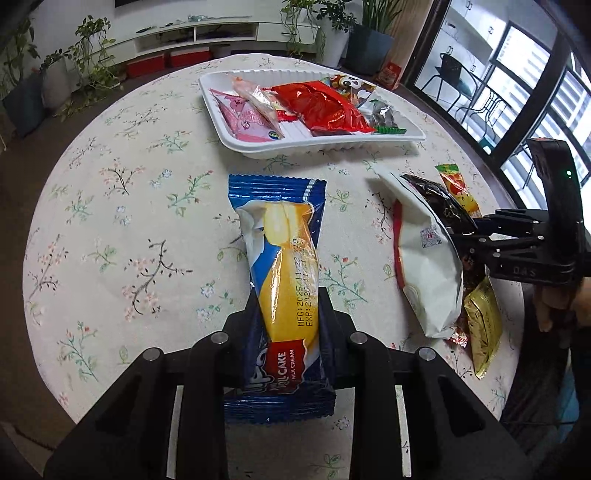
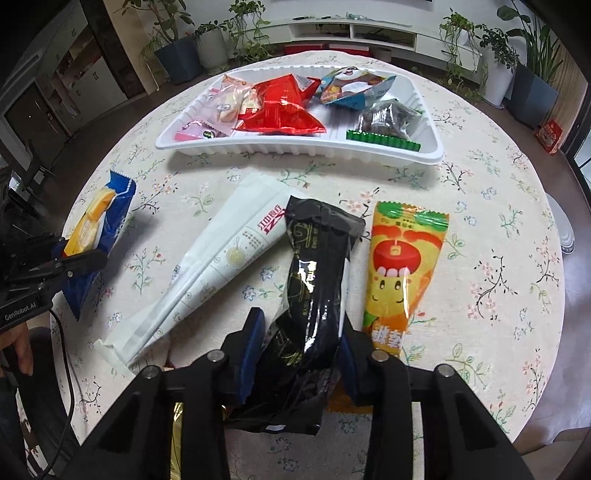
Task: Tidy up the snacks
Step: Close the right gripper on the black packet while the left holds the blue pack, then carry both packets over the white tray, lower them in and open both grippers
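potted plants (image 2: 207, 40) — floral tablecloth (image 1: 110, 221) (round)

A round table (image 1: 110, 221) with a flowery cloth stands near potted plants (image 2: 177, 48), a white shelf (image 1: 207, 35) and big windows (image 1: 524, 85).

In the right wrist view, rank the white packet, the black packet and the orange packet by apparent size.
1. white packet, the longest.
2. black packet, though it sits nearest the camera between the right gripper fingers, which inflates it.
3. orange packet, close to the black one; unsure.
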Demonstrator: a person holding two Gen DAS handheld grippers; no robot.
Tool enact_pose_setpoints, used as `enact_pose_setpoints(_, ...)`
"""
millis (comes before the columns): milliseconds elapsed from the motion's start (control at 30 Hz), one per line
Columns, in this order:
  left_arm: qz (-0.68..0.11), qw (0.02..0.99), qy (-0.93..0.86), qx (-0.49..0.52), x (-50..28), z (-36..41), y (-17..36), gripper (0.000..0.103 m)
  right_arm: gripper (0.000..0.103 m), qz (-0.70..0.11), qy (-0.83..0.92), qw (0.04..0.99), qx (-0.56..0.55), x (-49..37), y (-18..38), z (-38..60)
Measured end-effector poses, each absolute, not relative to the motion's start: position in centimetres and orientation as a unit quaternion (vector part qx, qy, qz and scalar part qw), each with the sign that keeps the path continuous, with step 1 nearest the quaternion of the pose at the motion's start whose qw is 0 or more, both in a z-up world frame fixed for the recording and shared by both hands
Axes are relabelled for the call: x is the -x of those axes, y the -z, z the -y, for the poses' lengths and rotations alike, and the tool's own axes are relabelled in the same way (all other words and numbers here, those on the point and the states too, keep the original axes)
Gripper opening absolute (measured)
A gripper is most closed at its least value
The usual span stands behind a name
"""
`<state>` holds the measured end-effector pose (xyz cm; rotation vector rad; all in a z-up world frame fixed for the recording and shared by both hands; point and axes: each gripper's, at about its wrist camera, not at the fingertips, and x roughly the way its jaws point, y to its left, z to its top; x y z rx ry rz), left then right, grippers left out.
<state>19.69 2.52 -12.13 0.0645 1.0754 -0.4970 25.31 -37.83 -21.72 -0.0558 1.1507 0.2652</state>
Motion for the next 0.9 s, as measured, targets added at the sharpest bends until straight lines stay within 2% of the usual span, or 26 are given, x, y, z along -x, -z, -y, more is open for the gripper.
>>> enact_pose_setpoints(100,-0.508,0.828,0.238,-0.024,-19.3,-2.4,12.5,0.025,0.035,-0.543,-0.123,0.83,0.037,-25.5,21.8,37.7)
enact_pose_setpoints(233,-0.506,0.828,0.242,-0.017,-18.8,-2.2,12.7,0.025,0.023,-0.546,-0.119,0.828,0.045,-25.6,21.7,37.7)
enact_pose_setpoints(367,-0.504,0.829,0.243,-0.012,-18.5,-2.3,12.8,0.025,0.018,-0.539,-0.121,0.833,0.031,-25.4,21.4,38.0)
enact_pose_setpoints(900,-0.478,0.841,0.25,0.031,-18.7,-3.7,10.1,0.025,0.017,-0.49,-0.14,0.858,-0.056,-23.9,17.8,40.0)
